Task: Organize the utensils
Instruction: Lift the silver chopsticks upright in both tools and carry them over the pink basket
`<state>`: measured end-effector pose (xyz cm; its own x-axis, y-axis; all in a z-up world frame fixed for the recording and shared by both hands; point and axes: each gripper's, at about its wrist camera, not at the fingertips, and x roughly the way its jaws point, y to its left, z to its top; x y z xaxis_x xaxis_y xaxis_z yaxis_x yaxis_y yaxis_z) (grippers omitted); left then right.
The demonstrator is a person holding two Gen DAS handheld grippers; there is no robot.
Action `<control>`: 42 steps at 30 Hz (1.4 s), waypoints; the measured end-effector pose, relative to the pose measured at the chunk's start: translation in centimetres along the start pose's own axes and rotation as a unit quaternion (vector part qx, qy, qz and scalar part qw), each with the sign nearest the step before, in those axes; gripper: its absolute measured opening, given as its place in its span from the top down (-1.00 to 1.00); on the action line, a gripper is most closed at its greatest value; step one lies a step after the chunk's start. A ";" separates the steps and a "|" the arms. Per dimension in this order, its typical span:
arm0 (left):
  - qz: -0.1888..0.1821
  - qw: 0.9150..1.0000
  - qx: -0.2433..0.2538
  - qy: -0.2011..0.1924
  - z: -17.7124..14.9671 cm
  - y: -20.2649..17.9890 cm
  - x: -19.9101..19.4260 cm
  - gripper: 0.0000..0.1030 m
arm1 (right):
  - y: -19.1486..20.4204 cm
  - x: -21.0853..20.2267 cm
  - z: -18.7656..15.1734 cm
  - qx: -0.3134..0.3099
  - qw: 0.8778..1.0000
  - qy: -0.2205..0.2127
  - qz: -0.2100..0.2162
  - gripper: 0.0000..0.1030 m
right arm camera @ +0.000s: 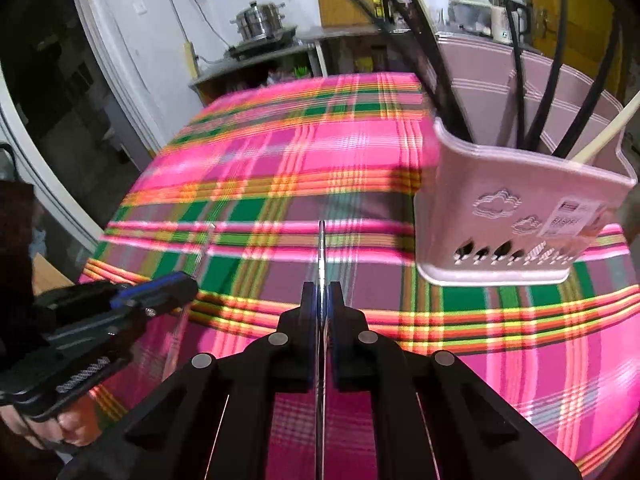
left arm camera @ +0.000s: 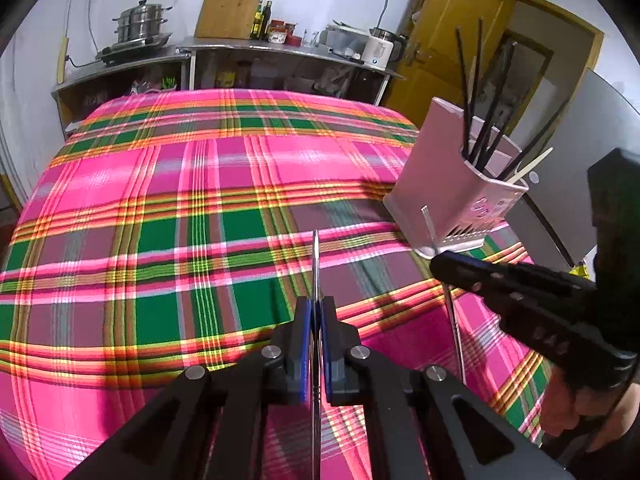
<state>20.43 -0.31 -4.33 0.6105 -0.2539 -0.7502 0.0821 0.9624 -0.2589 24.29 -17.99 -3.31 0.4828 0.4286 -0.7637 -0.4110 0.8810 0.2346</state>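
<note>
Left gripper (left arm camera: 316, 312) clamped on metal utensil (left arm camera: 315, 256); right gripper (right arm camera: 321, 300) likewise — thin utensil (right arm camera: 321, 248).

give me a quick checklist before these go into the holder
1. Left gripper shut on a thin metal utensil: ok.
2. Right gripper shut on its own metal utensil: ok.
3. Holder upright on the tablecloth: ok.
4. Room left in the holder among the black chopsticks and the pale one: cannot tell.
5. Utensils pointing tip-down for insertion: not ok, both point forward along the jaws.
6. Which kind of utensil each is: cannot tell, both seen edge-on.
</note>
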 end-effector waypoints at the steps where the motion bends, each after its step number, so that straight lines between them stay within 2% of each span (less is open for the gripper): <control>1: -0.001 1.000 0.002 -0.003 0.1 -0.2 -0.3 0.91 | 0.1 -0.7 0.1 0.000 1.000 -0.008 0.001 0.89; 10: -0.024 0.999 0.022 -0.043 1.8 -2.5 -4.3 0.91 | 1.0 -6.0 1.1 -0.002 0.998 -0.062 0.007 0.90; 19: -0.048 0.995 0.038 -0.076 3.2 -4.5 -7.6 0.91 | 1.3 -9.3 1.3 -0.002 0.996 -0.091 0.005 0.89; 42: -0.073 0.995 0.040 -0.061 3.7 -6.0 -7.6 0.91 | 0.0 -11.6 0.5 0.012 0.994 -0.107 -0.008 0.90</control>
<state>18.18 -3.75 5.20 0.6776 -0.3831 -0.6278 0.2362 0.9217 -0.3075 19.12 -22.89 5.88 0.6433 0.4459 -0.6223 -0.3856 0.8910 0.2398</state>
